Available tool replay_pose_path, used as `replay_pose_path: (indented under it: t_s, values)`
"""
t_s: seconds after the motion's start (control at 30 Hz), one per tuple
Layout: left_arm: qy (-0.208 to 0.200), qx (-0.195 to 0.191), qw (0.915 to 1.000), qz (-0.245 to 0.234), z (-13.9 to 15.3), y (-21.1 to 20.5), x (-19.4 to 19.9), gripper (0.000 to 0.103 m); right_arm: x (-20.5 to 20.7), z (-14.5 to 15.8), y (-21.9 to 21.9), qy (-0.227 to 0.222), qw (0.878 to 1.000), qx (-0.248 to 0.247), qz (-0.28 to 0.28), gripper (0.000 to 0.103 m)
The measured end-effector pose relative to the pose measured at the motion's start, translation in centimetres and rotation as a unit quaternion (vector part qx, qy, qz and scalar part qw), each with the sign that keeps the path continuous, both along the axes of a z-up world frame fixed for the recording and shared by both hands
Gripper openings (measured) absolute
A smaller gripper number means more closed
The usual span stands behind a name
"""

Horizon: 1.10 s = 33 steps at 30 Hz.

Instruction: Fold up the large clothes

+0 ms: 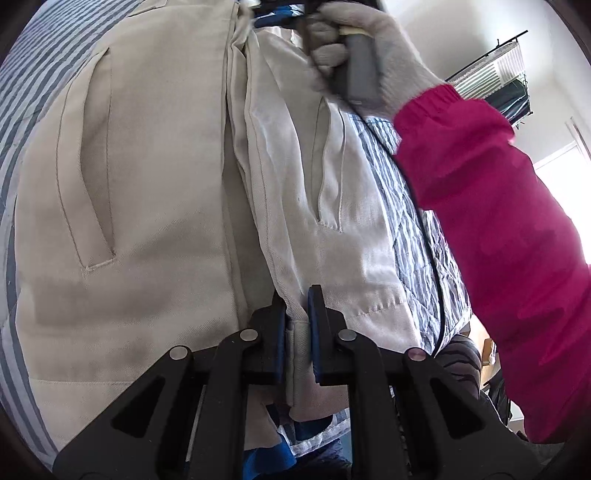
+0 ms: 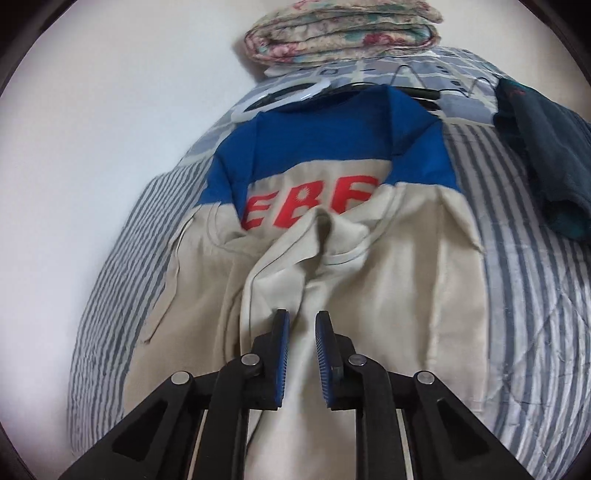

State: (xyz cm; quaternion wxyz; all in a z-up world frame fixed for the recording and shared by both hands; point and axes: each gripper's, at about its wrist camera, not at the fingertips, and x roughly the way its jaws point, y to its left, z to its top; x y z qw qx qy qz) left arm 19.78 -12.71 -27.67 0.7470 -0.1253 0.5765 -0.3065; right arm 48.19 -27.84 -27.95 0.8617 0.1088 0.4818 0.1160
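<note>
Beige jacket point(image 2: 388, 295) with blue yoke and red lettering lies spread on the striped bed quilt point(image 2: 535, 314), filling centre of right wrist view; collar end at upper centre of frame, hem end at bottom, so its long axis runs straight up the frame, away from the right tool point(image 2: 302, 325). Right tool: jaws a little apart, a raised ridge of beige cloth running up between them; pads do not clearly press it, so no grip claimed. Left wrist view: left tool point(image 1: 297, 314) pressed nearly together, pinching a folded beige hem edge at lower centre of frame; two slanted pockets visible, front opening running up the middle. Gloved hand point(image 1: 369, 48) in magenta sleeve point(image 1: 498, 240) at upper right of that frame, gripping a grey handle further along the same garment. Judgement: left tool sits at the hem, right tool further toward the lettering; both lie on the jacket's centre line, so the coming fold likely carries cloth along or across that axis, and the right tool needs a firm pinch first. Folded floral blanket point(image 2: 343, 29) at top of right view, dark teal cloth point(image 2: 546, 155) upper right, well apart from jacket
</note>
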Motion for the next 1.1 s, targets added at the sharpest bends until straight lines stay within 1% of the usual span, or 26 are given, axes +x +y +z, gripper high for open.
replay_pose_path:
  t_s: [0.03, 0.1, 0.13, 0.17, 0.23, 0.27, 0.3, 0.33, 0.37, 0.43, 0.5, 0.53, 0.63, 0.73, 0.77, 0.8, 0.87, 0.9, 0.93, 0.97, 1.0, 1.03, 1.07, 1.1]
  values:
    - [0.000, 0.000, 1.0000, -0.001, 0.0, -0.1, 0.0, 0.009, 0.0, -0.7, 1.7, 0.006, 1.000, -0.023, 0.015, 0.015]
    - [-0.004, 0.003, 1.0000, -0.003, 0.3, -0.3, 0.0, 0.009, 0.5, -2.2, 4.4, 0.014, 0.994, -0.106, 0.032, 0.014]
    - [-0.003, 0.001, 1.0000, -0.004, 0.4, -0.3, -0.1, 0.009, 0.3, -2.0, 5.1, 0.006, 0.990, -0.133, 0.039, 0.014]
    - [-0.004, -0.001, 1.0000, -0.006, 0.5, -0.5, -0.2, 0.009, 0.2, -1.5, 5.2, 0.008, 0.990, -0.135, 0.044, 0.014]
    - [-0.008, -0.002, 0.9999, -0.009, 0.6, -0.7, -0.5, 0.009, -0.9, 0.1, 3.7, 0.013, 0.996, -0.078, 0.042, 0.014]
    - [-0.008, -0.004, 0.9999, -0.010, 0.7, -0.7, -0.7, 0.009, -1.7, 1.1, 2.7, 0.007, 0.998, -0.054, 0.038, 0.017]
    - [-0.006, -0.007, 0.9999, -0.011, 0.7, -0.6, -0.8, 0.009, -2.9, 2.2, 1.8, 0.000, 0.999, -0.035, 0.037, 0.019]
    - [-0.004, -0.011, 0.9999, -0.009, 0.8, -0.5, -0.9, 0.009, -4.3, 3.2, 1.0, -0.007, 0.999, -0.020, 0.039, 0.024]
    - [-0.003, -0.016, 0.9999, -0.007, 0.9, -0.4, -1.1, 0.009, -6.1, 4.2, 0.2, -0.011, 0.999, -0.009, 0.042, 0.025]
    - [-0.004, -0.022, 0.9998, -0.001, 1.4, 0.0, -1.3, 0.009, -10.4, 5.5, -0.8, -0.014, 0.998, -0.009, 0.053, 0.025]
    - [-0.007, -0.024, 0.9997, 0.002, 1.7, 0.5, -1.7, 0.009, -14.7, 5.8, -1.1, -0.012, 0.998, -0.017, 0.065, 0.028]
    - [-0.010, -0.022, 0.9997, 0.003, 1.9, 0.8, -2.0, 0.009, -17.2, 5.8, -1.3, -0.010, 0.997, -0.019, 0.070, 0.030]
    - [-0.023, -0.022, 0.9994, 0.011, 2.7, 1.8, -2.6, 0.009, -23.1, 5.3, -1.0, -0.002, 0.996, -0.024, 0.082, 0.030]
    - [-0.037, -0.031, 0.9981, 0.037, 3.8, 3.9, -3.0, 0.009, -27.9, 4.1, 0.5, 0.004, 0.994, -0.033, 0.106, 0.030]
    - [-0.041, -0.035, 0.9974, 0.049, 4.2, 4.7, -3.3, 0.010, -29.3, 3.8, 1.3, 0.003, 0.992, -0.043, 0.117, 0.030]
    - [-0.045, -0.035, 0.9966, 0.060, 4.3, 5.6, -3.5, 0.013, -30.4, 3.6, 2.3, -0.001, 0.990, -0.057, 0.130, 0.030]
    - [-0.054, -0.035, 0.9937, 0.091, 4.6, 7.6, -3.9, 0.034, -32.4, 3.0, 4.1, -0.013, 0.983, -0.090, 0.157, 0.031]
    - [-0.057, -0.033, 0.9916, 0.111, 4.5, 8.9, -4.2, 0.038, -33.2, 2.7, 4.8, -0.013, 0.980, -0.100, 0.170, 0.031]
    - [-0.057, -0.031, 0.9897, 0.127, 4.2, 10.0, -4.6, 0.040, -33.8, 2.1, 5.3, -0.008, 0.977, -0.111, 0.184, 0.031]
    - [-0.050, -0.024, 0.9879, 0.145, 3.6, 11.4, -4.8, 0.040, -34.5, 1.2, 6.0, -0.004, 0.969, -0.143, 0.201, 0.028]
    - [-0.045, -0.018, 0.9866, 0.156, 3.3, 12.2, -4.8, 0.040, -35.3, 0.2, 6.4, -0.001, 0.960, -0.184, 0.211, 0.028]
    - [-0.039, -0.009, 0.9846, 0.170, 2.7, 13.1, -4.6, 0.040, -36.0, -1.0, 6.5, 0.009, 0.953, -0.212, 0.215, 0.028]
    - [-0.033, 0.001, 0.9822, 0.185, 2.2, 14.0, -4.5, 0.041, -36.6, -1.9, 6.3, 0.016, 0.950, -0.223, 0.216, 0.028]
    - [-0.027, 0.005, 0.9805, 0.195, 2.0, 14.7, -4.4, 0.043, -37.4, -2.1, 6.1, 0.009, 0.949, -0.228, 0.215, 0.028]
